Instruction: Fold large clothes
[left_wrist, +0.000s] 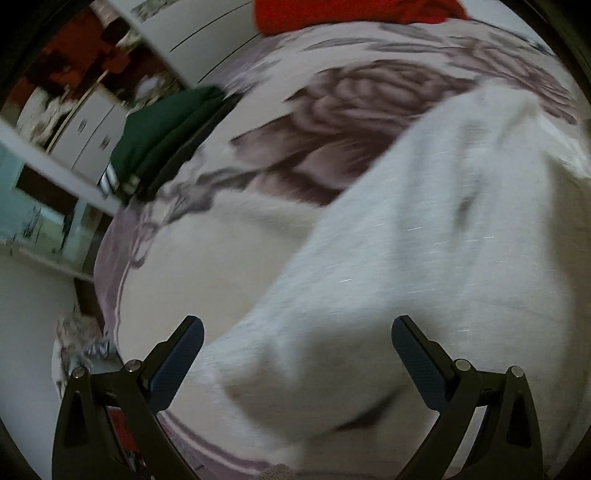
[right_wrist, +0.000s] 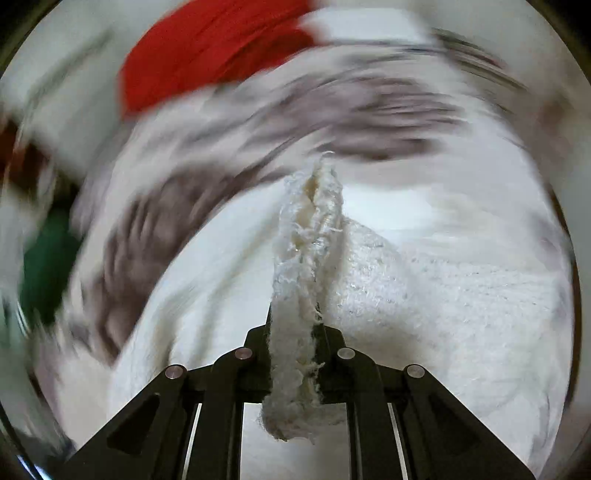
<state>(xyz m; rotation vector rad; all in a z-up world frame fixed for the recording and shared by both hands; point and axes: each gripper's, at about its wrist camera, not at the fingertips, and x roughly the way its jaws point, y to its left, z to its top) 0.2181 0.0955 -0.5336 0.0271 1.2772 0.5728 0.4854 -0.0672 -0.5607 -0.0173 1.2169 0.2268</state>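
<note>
Right wrist only: hand-held gripper clamping white garment.

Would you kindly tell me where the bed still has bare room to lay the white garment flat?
The widest free patch of the floral bedspread lies between the green folded clothes and the white garment. Its far edge is crowded by the red clothing. The right claw grips the garment's frayed edge; the left claw is open.
</note>
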